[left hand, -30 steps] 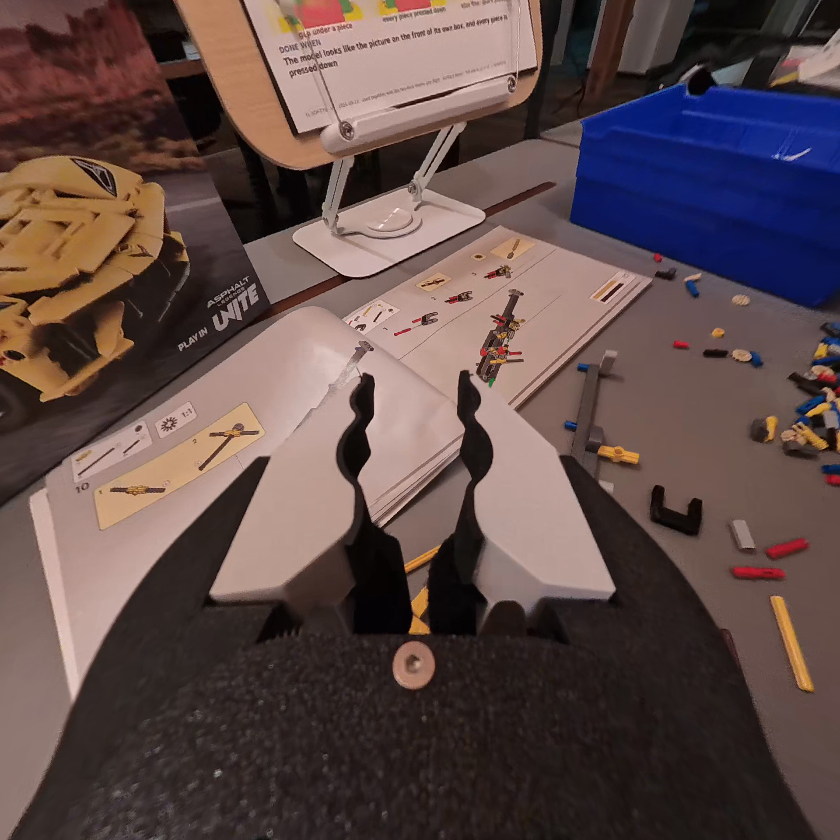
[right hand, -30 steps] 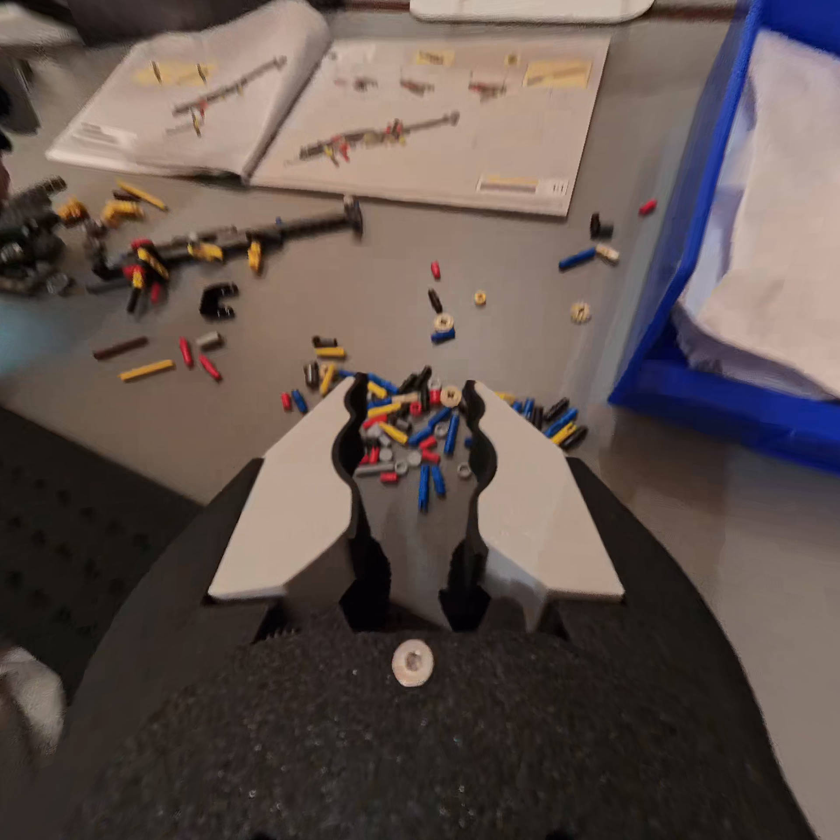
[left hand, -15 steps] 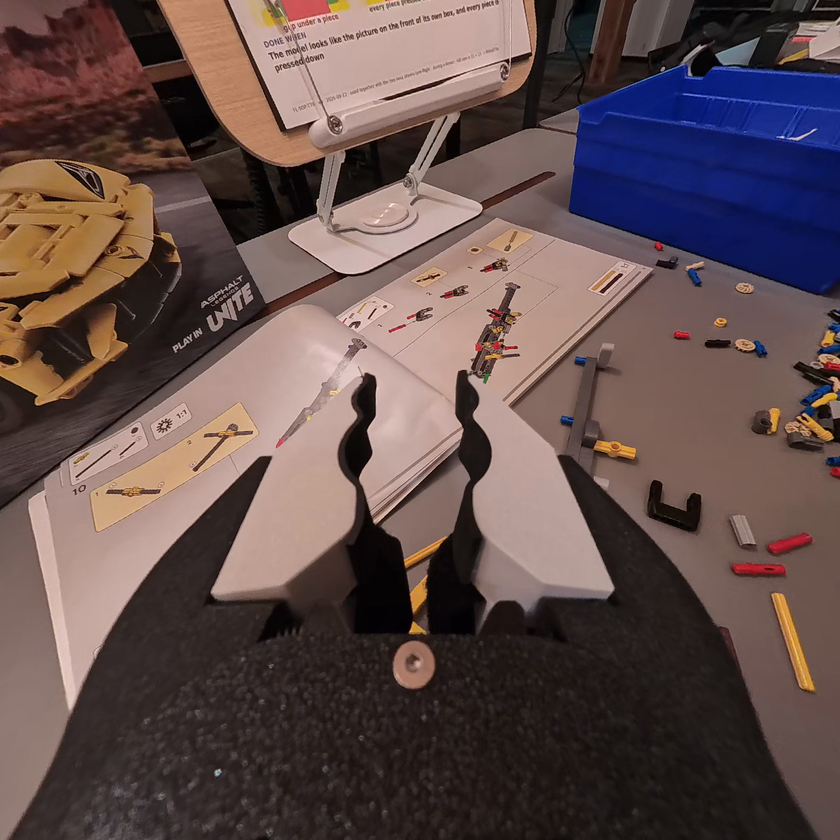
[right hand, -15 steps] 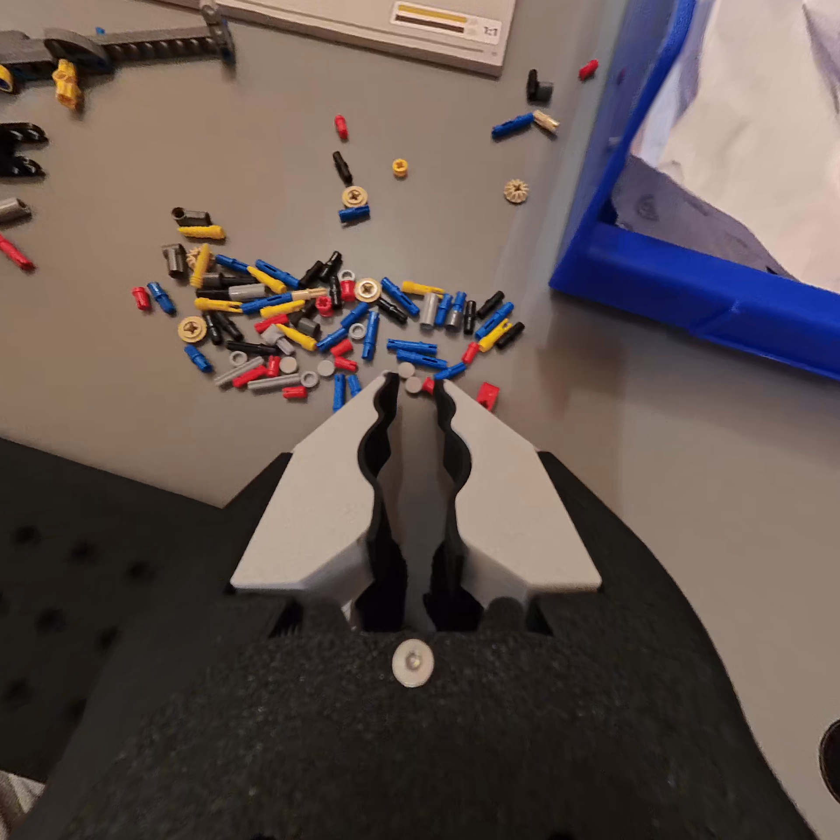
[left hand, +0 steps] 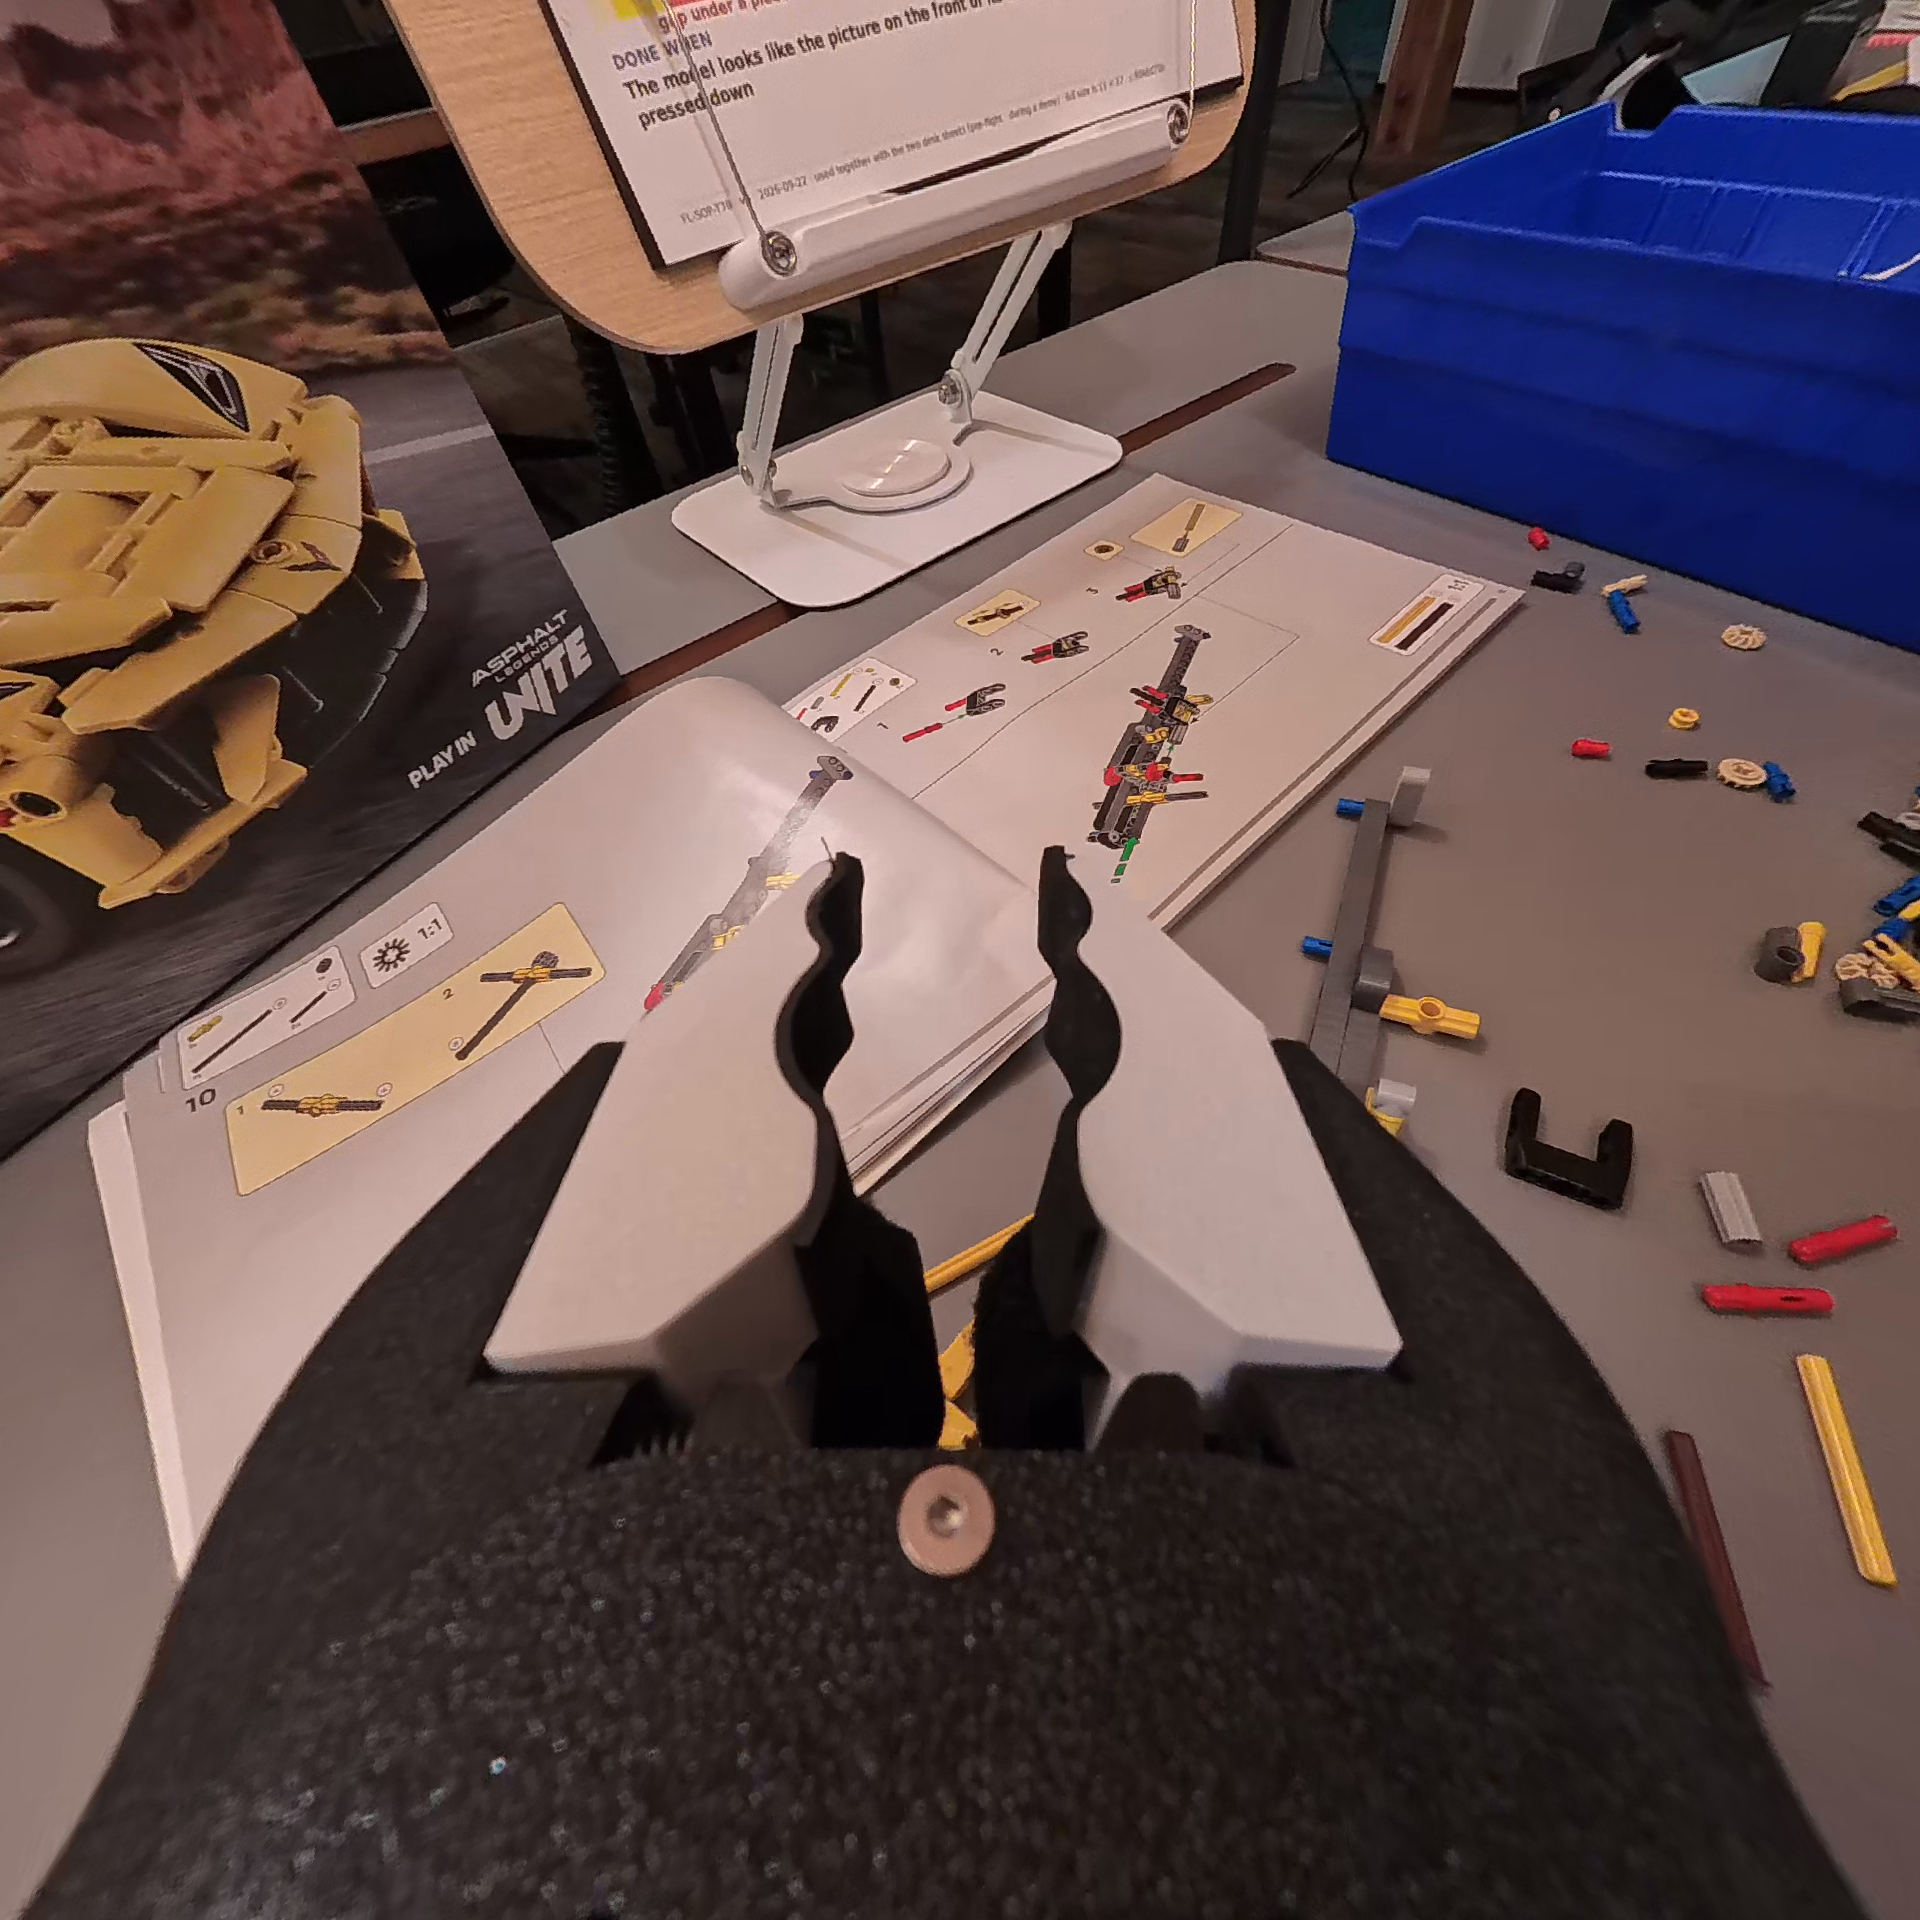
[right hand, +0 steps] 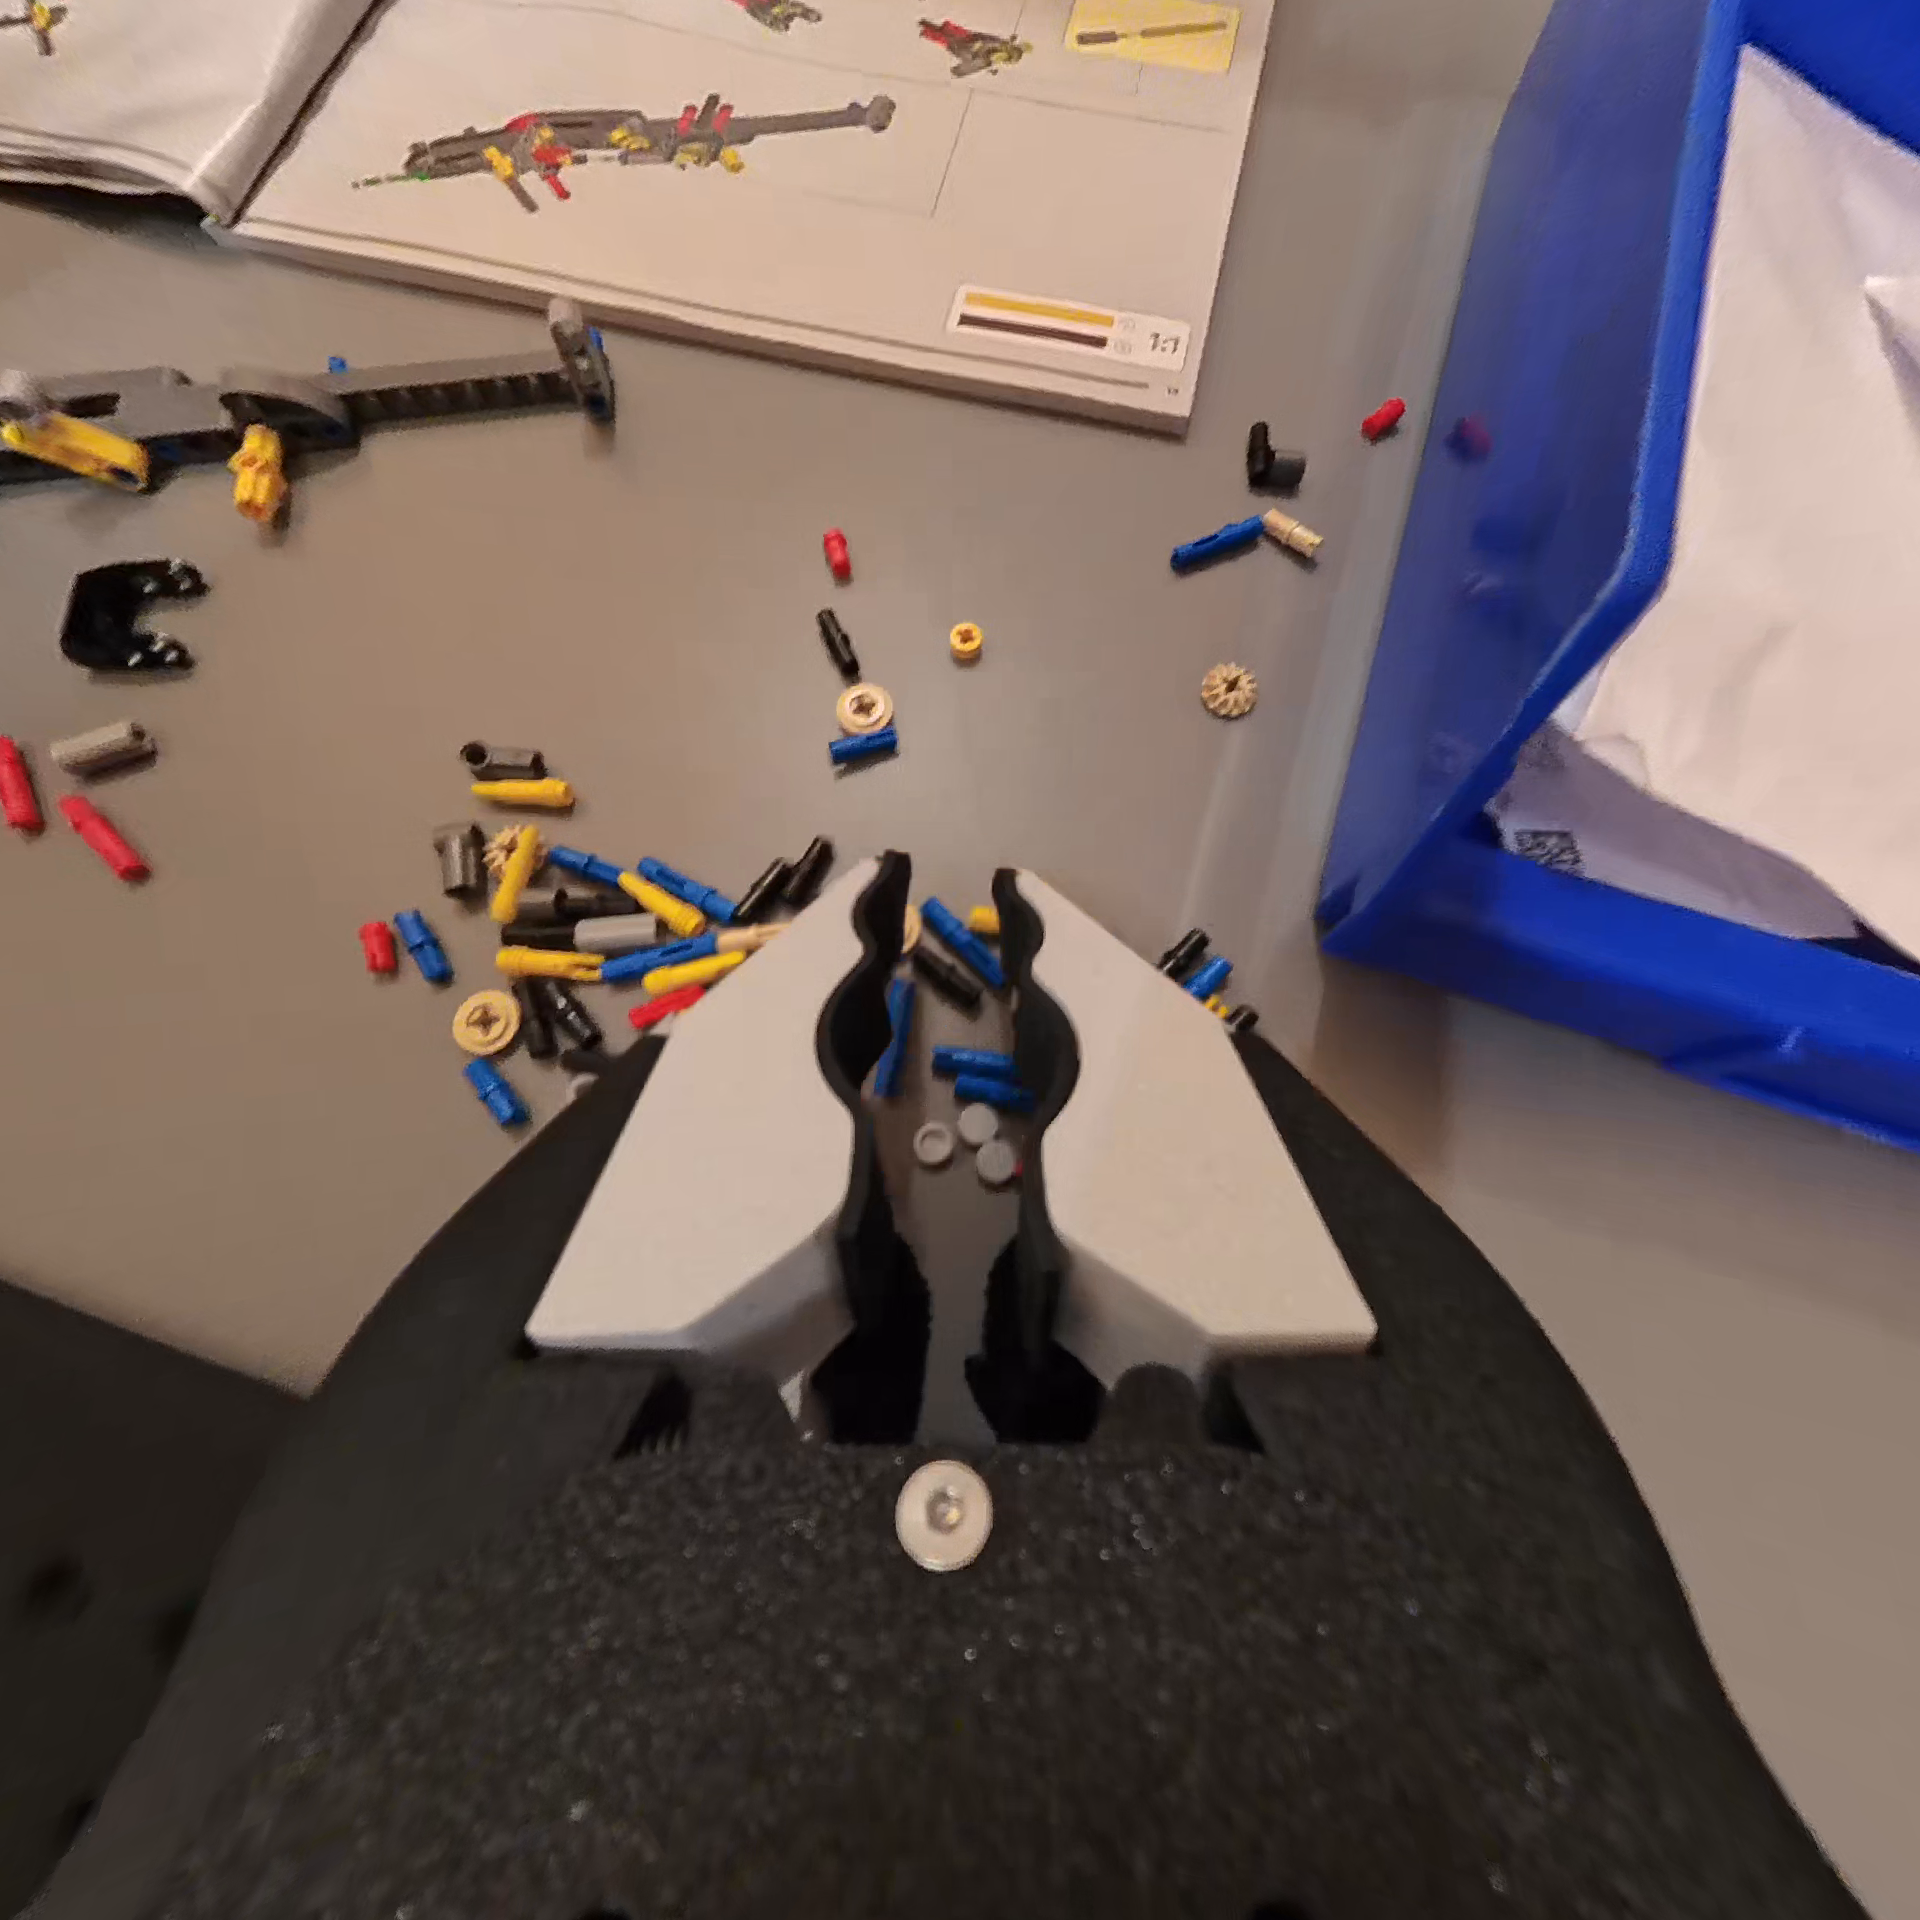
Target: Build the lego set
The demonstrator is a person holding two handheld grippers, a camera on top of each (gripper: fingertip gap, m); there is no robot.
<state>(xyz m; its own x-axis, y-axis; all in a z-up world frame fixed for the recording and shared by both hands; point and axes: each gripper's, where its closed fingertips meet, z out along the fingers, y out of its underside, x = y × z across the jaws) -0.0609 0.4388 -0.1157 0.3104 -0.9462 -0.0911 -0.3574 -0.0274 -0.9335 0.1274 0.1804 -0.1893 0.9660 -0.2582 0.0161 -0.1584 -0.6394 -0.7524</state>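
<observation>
My left gripper point(left hand: 951, 862) is open and empty, held above the open instruction booklet point(left hand: 582, 935). My right gripper point(right hand: 948, 871) is open with a narrow gap, low over a pile of small blue, yellow, black and red pins point(right hand: 603, 935); blue pins point(right hand: 971, 1065) and grey round studs show on the table between its fingers, none gripped. The partly built dark grey beam assembly point(right hand: 416, 400) with yellow connectors lies left of the pile, below the booklet point(right hand: 831, 208). It also shows in the left wrist view point(left hand: 1356, 935).
A blue bin point(right hand: 1558, 727) with white paper stands at the right; it also shows in the left wrist view point(left hand: 1621, 343). The set's box point(left hand: 208, 623) and a document stand point(left hand: 904, 488) are behind the booklet. A black U-shaped piece point(left hand: 1569, 1148), red pins and a yellow axle point(left hand: 1844, 1465) lie loose. One gripper's finger ends stand about 35 centimeters off the other's. Both grippers' tips are roughly 20 centimeters from the yellow axle point(left hand: 1844, 1465).
My right gripper narrowed its jaws and moved forward and down, so the pin pile now lies under its fingertips. The left gripper stayed open over the booklet, shifting only slightly.
</observation>
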